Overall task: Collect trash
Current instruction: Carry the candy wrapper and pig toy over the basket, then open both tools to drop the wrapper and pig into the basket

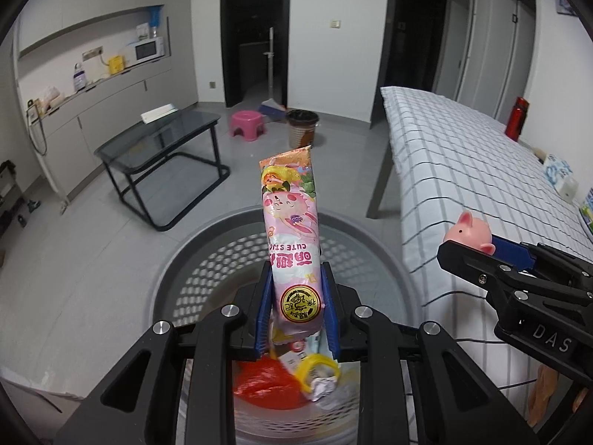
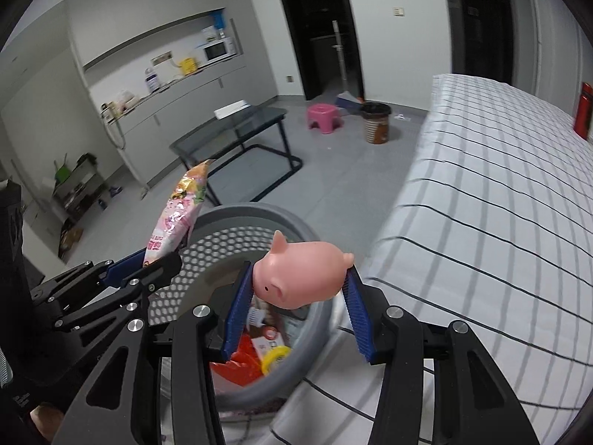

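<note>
— What are you holding?
— My left tongs [image 1: 296,296] are clamped on a pink snack wrapper [image 1: 292,230], upright above the grey perforated bin [image 1: 374,244]. My right tongs [image 2: 296,293] pinch a pink pig toy [image 2: 300,274] over the bin's right rim.
— Further off?
— The checked tabletop [image 2: 500,193], right.

- A dark glass coffee table [image 1: 159,137] stands on the grey floor, a white box [image 1: 159,113] on its far edge.
- A pink plastic stool [image 1: 247,123] sits beside a brown wastebasket [image 1: 302,128] near the dark doorway.
- A microwave [image 1: 148,49] rests in the wall niche.
- A red bottle [image 1: 517,118] stands upright on the checked tablecloth [image 1: 463,170].
</note>
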`<state>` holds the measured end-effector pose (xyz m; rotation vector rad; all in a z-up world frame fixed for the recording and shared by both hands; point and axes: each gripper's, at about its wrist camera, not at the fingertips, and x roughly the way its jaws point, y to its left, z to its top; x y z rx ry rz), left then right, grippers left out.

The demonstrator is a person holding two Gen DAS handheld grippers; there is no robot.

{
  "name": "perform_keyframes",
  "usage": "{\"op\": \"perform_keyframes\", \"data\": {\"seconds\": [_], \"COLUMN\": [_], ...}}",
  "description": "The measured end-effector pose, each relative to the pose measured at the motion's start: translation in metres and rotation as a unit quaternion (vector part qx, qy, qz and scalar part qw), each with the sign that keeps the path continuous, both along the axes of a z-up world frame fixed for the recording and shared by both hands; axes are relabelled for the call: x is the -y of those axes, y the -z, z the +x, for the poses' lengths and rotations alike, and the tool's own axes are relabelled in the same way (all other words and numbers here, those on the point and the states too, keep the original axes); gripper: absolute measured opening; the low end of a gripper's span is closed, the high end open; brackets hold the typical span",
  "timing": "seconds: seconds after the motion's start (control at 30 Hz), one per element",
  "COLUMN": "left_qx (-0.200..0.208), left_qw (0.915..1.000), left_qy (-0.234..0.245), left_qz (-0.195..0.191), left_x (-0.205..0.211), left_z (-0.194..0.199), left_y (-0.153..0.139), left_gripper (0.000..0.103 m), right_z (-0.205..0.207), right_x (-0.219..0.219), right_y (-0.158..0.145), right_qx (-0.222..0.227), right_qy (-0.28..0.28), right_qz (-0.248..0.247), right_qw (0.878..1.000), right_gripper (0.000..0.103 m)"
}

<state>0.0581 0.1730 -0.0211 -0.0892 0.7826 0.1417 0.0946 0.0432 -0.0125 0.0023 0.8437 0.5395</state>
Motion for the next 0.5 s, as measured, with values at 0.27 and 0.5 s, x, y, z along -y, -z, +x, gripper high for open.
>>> {"op": "perform_keyframes", "data": {"seconds": [0.27,0.5], "left_qx": [-0.029,-0.048], "left_qw": [0.9994,0.9981], "left_qy": [-0.013,-0.029], "left_qz": [-0.013,-0.028], "left_x": [-0.020,-0.030], "left_z": [-0.004,-0.011], "left_y": [0.017,0.034], "left_gripper": [0.027,0.027], "right_z": [0.006,0.004], "right_x": [-0.027,-0.042], "right_y": [0.012,0.024], "right_qx": [-0.010,-0.024], "right_qy": [-0.029,-0.047], "right_qz": [-0.010,-0.027], "right_qw": [0.999,0.998], "right_gripper": [0.047,0.047]}}
